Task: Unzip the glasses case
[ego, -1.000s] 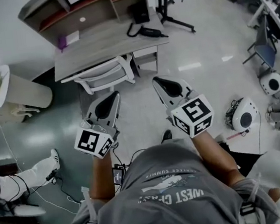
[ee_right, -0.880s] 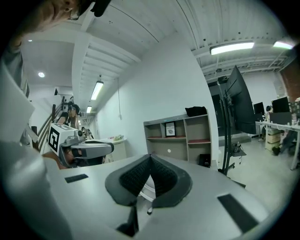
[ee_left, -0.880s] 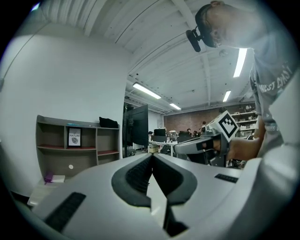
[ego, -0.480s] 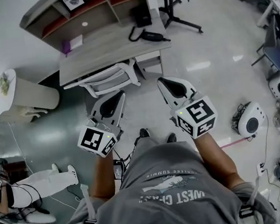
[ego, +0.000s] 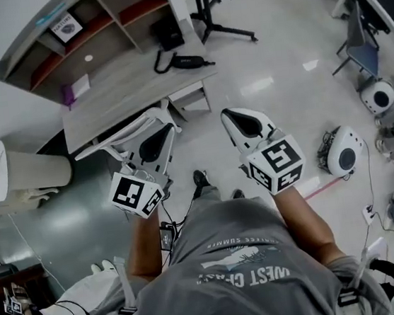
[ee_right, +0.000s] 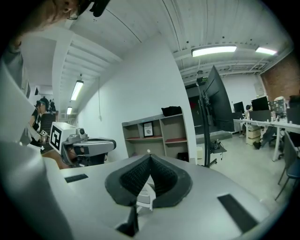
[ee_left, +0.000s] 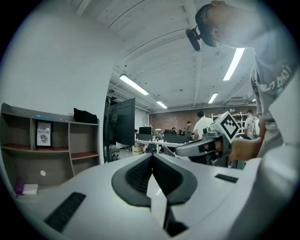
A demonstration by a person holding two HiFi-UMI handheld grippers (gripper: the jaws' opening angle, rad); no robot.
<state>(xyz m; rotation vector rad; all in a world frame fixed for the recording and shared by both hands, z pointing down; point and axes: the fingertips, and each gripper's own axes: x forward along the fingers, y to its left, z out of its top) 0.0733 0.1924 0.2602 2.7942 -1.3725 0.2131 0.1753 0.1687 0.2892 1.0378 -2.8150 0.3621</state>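
Since a second ago the desk (ego: 125, 91) has swung up and to the left in the head view and now sits at a steeper slant, so the person appears to be walking and turning toward it.

No glasses case can be picked out with certainty. A dark oblong item (ego: 187, 62) with a looped cord lies near the desk's right end. A black box (ego: 166, 32) stands behind it at the foot of the shelf unit (ego: 106, 25). Either might be the case, but both are too small to tell, and both are well apart from the grippers.

A white chair (ego: 136, 128) is tucked against the desk's near edge, between the person and the desktop. The left gripper (ego: 165, 131) is held out in front, above the chair, with its jaws pressed together and nothing between them. The right gripper (ego: 229, 113), beside it over the floor, is likewise closed and empty. Each points forward, roughly level.

Judging from this, the task is at the approach stage and the zip has not been touched. The next move calls for reaching the desk, finding the case and opening the jaws. One gripper would then steady the case while the other pinches the zip pull.
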